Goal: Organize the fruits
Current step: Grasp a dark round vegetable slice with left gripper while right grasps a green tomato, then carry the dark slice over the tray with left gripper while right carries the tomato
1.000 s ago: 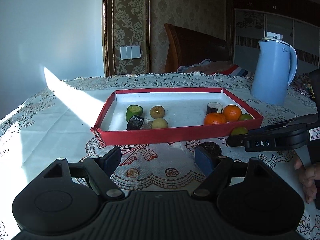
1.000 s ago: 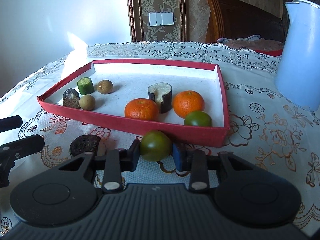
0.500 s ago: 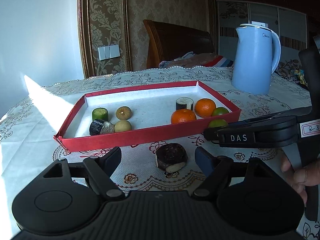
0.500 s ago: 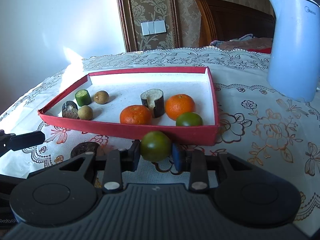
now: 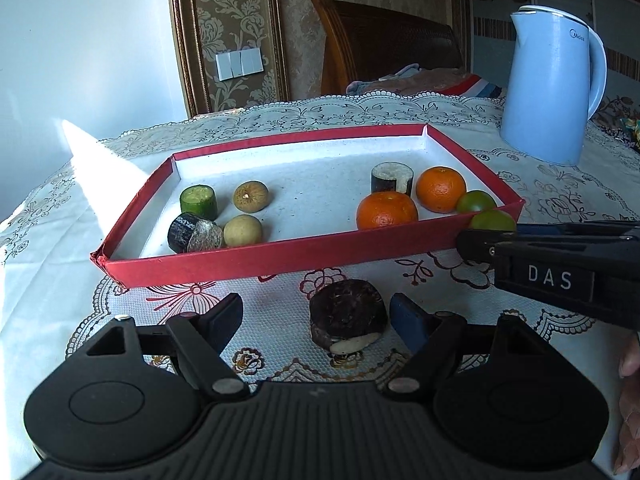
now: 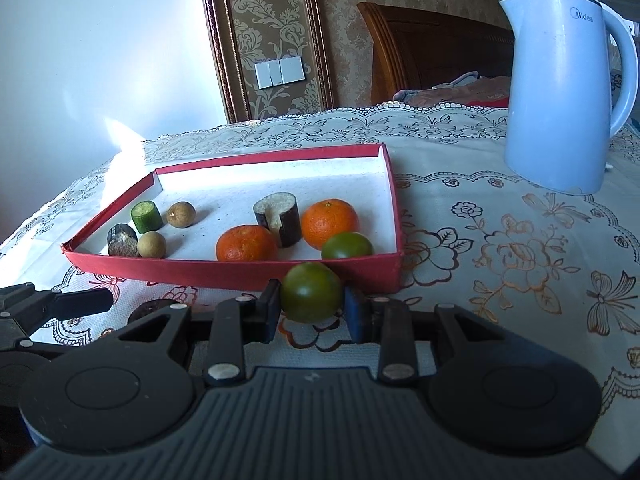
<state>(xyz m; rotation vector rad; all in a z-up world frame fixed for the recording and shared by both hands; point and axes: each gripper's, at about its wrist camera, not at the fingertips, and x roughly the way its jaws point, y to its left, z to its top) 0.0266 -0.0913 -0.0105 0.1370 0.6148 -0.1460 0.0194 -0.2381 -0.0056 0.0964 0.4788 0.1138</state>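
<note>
The right gripper [image 6: 311, 308] is pinching a green tangerine [image 6: 310, 297] between both pads, holding it just in front of the near wall of the red tray [image 6: 224, 271], toward the tray's right corner. The left gripper [image 5: 316, 316] is standing spread around a dark brown fruit piece [image 5: 347, 317] that is lying on the lace tablecloth [image 5: 52, 280] in front of the tray; the blue right pad [image 5: 406, 322] is just beside it, the left pad well apart. Inside the tray, 2 orange tangerines [image 5: 386, 210], another green tangerine [image 5: 476, 201] and an eggplant chunk [image 5: 391, 178] are sitting at the right end; a cucumber chunk [image 5: 198, 201], 2 longans [image 5: 250, 196] and a dark chunk [image 5: 195, 233] are sitting at the left end. A blue kettle [image 5: 554, 92] is standing behind the tray's right corner.
</note>
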